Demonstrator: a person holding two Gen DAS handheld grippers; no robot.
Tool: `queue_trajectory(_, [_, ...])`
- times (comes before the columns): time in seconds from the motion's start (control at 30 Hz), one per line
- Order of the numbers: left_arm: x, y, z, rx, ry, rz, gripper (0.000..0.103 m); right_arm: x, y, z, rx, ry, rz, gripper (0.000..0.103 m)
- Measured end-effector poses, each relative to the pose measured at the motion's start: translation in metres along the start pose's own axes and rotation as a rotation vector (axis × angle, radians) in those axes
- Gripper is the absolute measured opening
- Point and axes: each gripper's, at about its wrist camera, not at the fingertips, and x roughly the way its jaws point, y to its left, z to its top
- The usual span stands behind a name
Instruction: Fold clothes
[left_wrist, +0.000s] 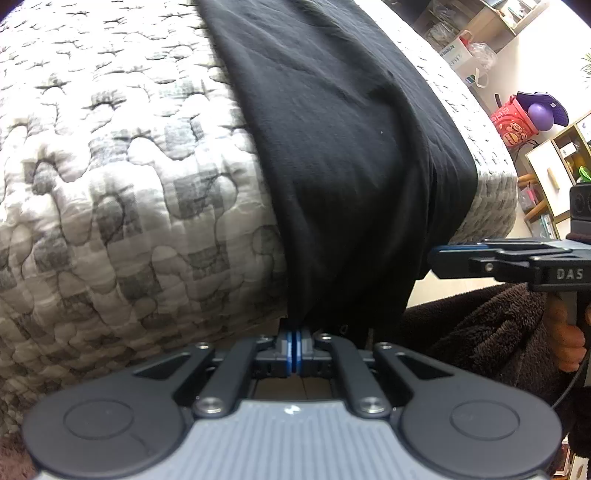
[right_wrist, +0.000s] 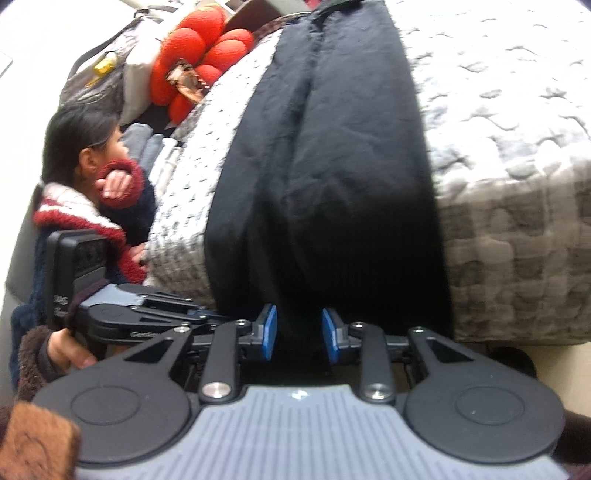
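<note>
My left gripper (left_wrist: 294, 345) has its jaws clenched on the hem of the black trousers (left_wrist: 343, 147) – they lie along the bed (left_wrist: 122, 177), hanging over its near edge. My right gripper (right_wrist: 299, 334) – jaws apart, fabric between them, unpinched.

A home bedroom: quilted bed (left_wrist: 110, 184), cluttered shelves (left_wrist: 554, 166)

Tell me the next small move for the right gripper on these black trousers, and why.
Probably close the right gripper on the hem of the black trousers: its blue pads straddle the cloth but stand apart, while the left gripper is already pinched on the other corner at the quilt edge.
</note>
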Motion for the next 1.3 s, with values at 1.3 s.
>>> queue_trajectory(1.3, [-0.011, -0.002, -0.008, 0.043, 0.013, -0.12, 0.003, -0.01, 0.031, 0.005, -0.088, 0.056, -0.056, 0.004])
